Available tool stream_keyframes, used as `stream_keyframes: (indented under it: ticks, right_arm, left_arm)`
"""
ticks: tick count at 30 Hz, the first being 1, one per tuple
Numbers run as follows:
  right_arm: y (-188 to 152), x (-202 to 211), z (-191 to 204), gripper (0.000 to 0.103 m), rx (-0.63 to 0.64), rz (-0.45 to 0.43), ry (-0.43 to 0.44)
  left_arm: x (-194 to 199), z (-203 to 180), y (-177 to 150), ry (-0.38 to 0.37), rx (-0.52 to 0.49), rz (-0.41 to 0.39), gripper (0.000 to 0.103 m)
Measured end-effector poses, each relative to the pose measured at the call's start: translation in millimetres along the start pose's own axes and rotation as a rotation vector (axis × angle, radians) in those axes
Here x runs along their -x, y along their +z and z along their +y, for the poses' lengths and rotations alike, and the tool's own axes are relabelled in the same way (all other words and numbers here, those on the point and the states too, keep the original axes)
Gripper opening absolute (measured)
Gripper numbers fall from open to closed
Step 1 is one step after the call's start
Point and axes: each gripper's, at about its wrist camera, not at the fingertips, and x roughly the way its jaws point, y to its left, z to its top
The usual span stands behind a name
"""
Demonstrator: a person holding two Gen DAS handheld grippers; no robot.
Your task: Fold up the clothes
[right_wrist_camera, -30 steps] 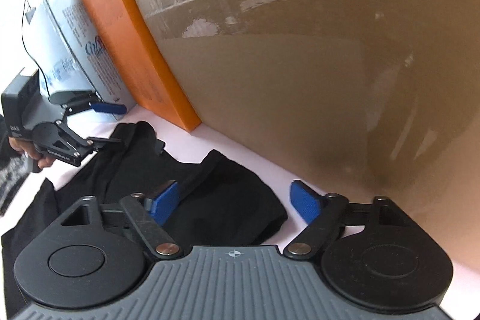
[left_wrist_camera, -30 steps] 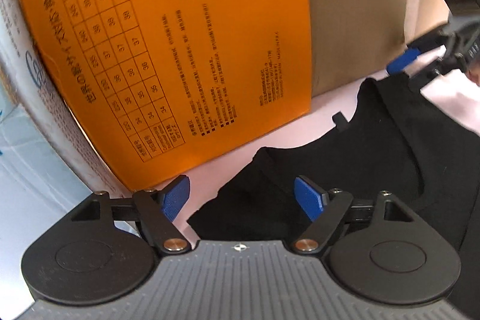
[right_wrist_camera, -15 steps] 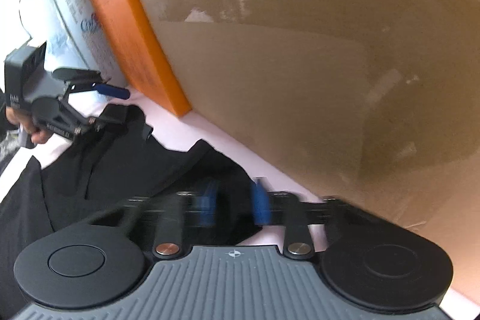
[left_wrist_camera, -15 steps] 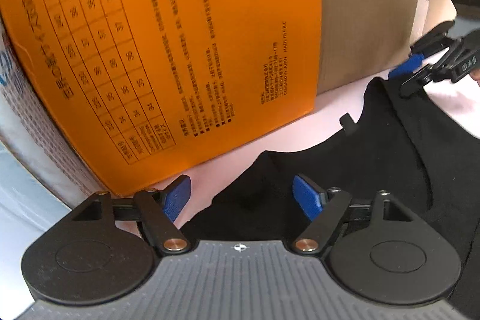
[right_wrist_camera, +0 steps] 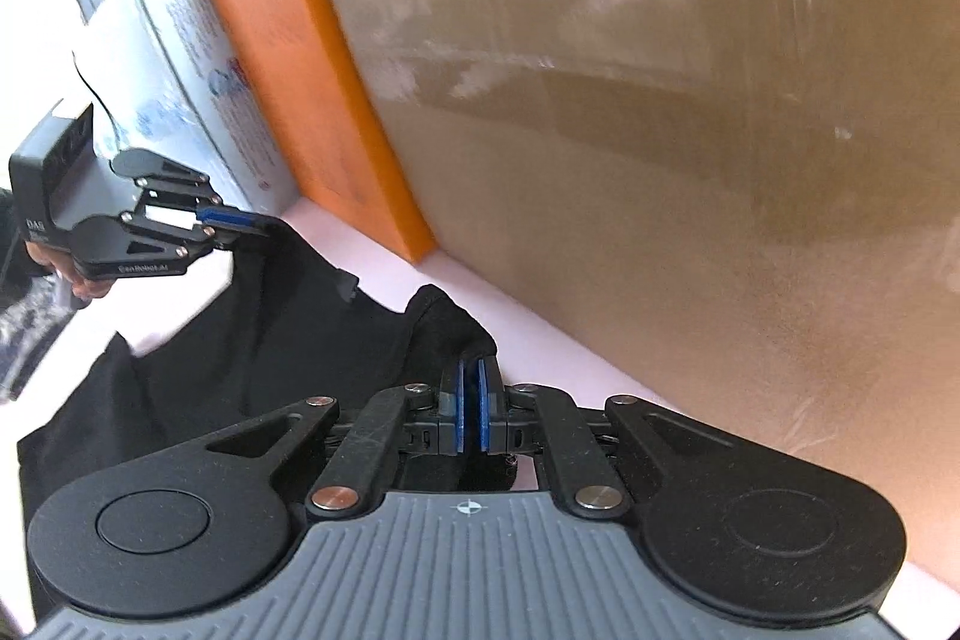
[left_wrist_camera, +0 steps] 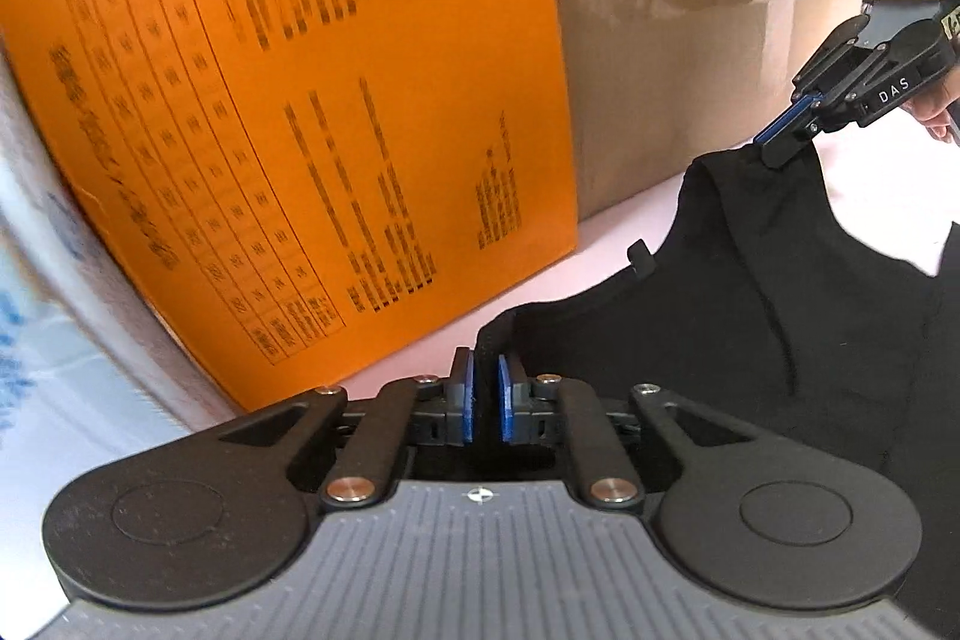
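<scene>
Black garment (left_wrist_camera: 750, 316) — apparently pinched both ends

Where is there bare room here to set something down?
Bare pink surface runs as a narrow strip between the black garment and the orange box and cardboard box. It is crowded at the garment's corners, where left tongs and right tongs grip.

The left tool (left_wrist_camera: 485, 397) has a ribbed grey housing, two round black discs at its sides, black linkage arms pinned with silver screws, and blue pads (left_wrist_camera: 465, 403) on black fingers. The right tool (right_wrist_camera: 471, 403) is built alike, with a small crosshair mark on its grey deck. Seen from afar, it bears white "DAS" lettering and a boxy black module with a green light. Bare skin shows behind each handle.
</scene>
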Motion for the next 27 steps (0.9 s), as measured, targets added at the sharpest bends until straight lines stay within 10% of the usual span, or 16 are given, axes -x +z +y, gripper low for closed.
stream_keyframes:
  ticks: [17,27]
  right_arm:
    - [-56.8,123.9,136.1,0.005,0.089,-0.070,0.098]
    - [-152.3,126.8,185.3,0.009,0.115,0.073,0.065]
  left_arm:
    - [177.3,-89.8,-48.4,0.063,-0.059,-0.128,0.007]
    - [207.6,-159.9,-131.7,0.014,-0.033,0.015,0.015]
